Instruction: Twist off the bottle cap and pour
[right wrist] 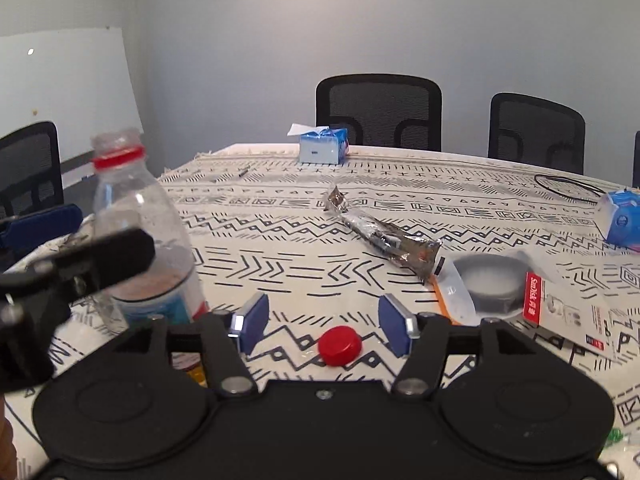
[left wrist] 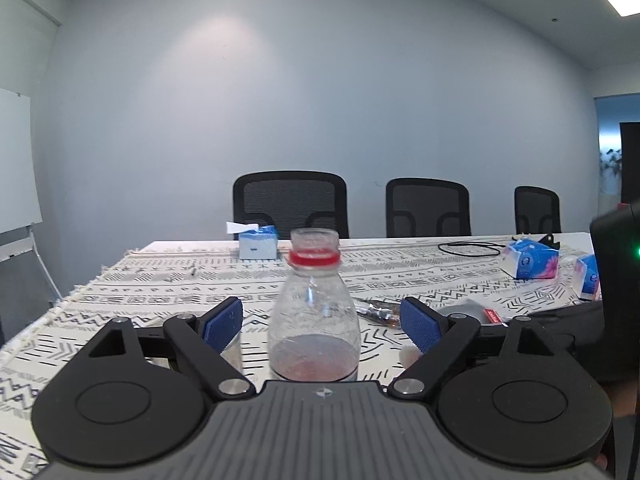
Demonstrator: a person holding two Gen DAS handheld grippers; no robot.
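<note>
**Cap off, pour not yet done**

The patterned tablecloth [right wrist: 304, 216] carries everything. The clear bottle [left wrist: 313, 312] stands upright and uncapped, a little reddish liquid at its bottom, between the parted fingers of the left gripper [left wrist: 321, 322], ungripped. The right gripper [right wrist: 323, 326] is spread wide, empty. The red cap [right wrist: 340, 345] lies on the cloth between its fingers. Pouring seems left; no receiving vessel is clearly identifiable.

Left tongs [left wrist: 322, 322] and right tongs [right wrist: 324, 322] both gape wide.
</note>
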